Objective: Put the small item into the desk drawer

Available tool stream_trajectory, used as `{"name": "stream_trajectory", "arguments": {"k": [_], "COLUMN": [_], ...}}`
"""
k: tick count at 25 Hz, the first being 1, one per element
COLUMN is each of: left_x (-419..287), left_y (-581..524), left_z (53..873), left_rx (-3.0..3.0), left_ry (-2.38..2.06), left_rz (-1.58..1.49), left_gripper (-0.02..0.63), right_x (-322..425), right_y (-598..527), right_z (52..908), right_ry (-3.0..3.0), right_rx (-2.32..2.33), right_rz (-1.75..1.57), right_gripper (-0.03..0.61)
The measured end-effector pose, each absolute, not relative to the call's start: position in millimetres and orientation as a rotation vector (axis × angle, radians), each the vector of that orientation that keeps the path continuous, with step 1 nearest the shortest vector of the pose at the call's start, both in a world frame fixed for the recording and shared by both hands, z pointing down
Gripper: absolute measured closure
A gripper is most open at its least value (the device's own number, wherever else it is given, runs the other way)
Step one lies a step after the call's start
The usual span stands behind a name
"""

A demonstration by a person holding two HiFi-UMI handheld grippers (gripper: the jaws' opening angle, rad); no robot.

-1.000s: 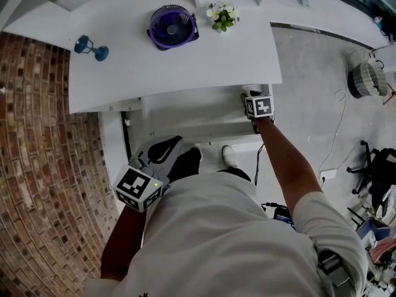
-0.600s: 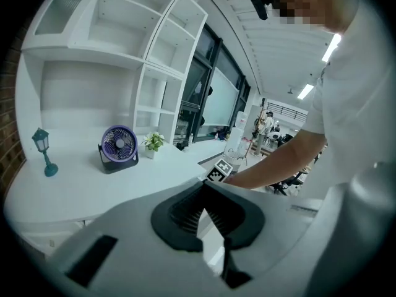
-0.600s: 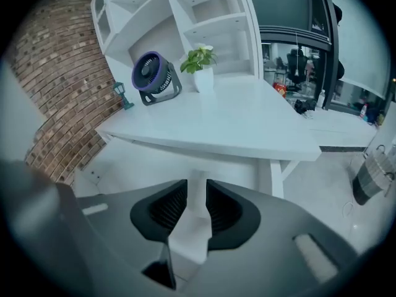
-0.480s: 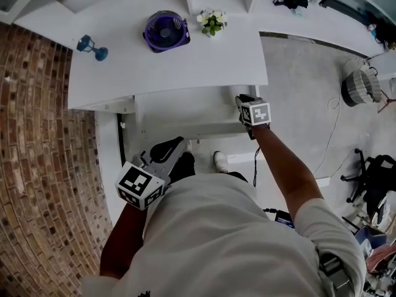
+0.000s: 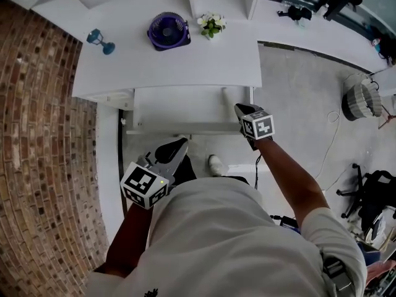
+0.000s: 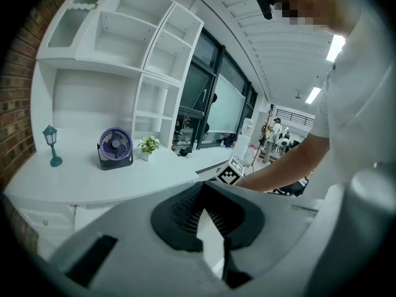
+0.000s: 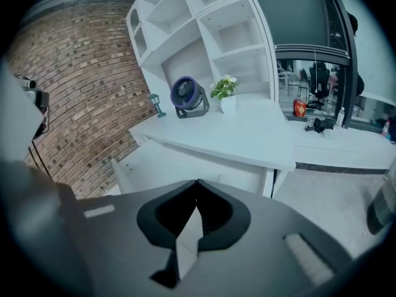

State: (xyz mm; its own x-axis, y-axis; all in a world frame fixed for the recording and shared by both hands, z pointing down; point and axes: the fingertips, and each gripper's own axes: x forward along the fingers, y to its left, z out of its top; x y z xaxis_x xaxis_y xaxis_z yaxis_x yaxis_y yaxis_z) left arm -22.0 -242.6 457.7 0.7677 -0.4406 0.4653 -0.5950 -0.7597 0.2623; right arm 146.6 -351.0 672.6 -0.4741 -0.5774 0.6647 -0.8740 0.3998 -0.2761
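Note:
The white desk drawer (image 5: 173, 107) stands pulled out under the desk top (image 5: 185, 64). A small pale item (image 5: 225, 95) lies in its back right corner. My right gripper (image 5: 241, 109) hovers at the drawer's front right corner, a little apart from the item, with its jaws shut and nothing between them (image 7: 197, 183). The drawer's inside (image 7: 179, 163) shows beyond the right gripper's tips. My left gripper (image 5: 178, 145) hangs low in front of the drawer near the person's legs, jaws shut and empty (image 6: 201, 185).
On the desk top stand a purple fan (image 5: 168, 30), a small potted plant (image 5: 211, 23) and a blue lantern figure (image 5: 101, 41). White shelves (image 7: 204, 23) rise behind. A brick wall (image 5: 43, 153) runs along the left, and grey floor (image 5: 297, 98) lies to the right.
My right gripper has drawn back from deep in the drawer to its front right corner, leaving the small pale item inside. The left gripper has barely moved.

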Motion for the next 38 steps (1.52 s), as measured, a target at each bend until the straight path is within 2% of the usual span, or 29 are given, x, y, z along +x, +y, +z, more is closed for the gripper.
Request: {"name": "stream_trajectory", "arguments": {"k": [19,38], "left_x": [-11,-135], "left_y": [-190,-122], "left_z": [460,461], "left_rx": [2.568,2.548], "left_ry": [-0.739,-0.743], "left_rz": [0.542,0.520], "left_gripper": [0.609,0.609], "right_x": [118,18], "right_y": [-236,-144], "right_z": [621,527], "right_ry": [-2.351,-2.472], "right_rx": [1.010,0.984], "right_rz": [0.786,0.684], "right_gripper": [0.566,0.566]}}
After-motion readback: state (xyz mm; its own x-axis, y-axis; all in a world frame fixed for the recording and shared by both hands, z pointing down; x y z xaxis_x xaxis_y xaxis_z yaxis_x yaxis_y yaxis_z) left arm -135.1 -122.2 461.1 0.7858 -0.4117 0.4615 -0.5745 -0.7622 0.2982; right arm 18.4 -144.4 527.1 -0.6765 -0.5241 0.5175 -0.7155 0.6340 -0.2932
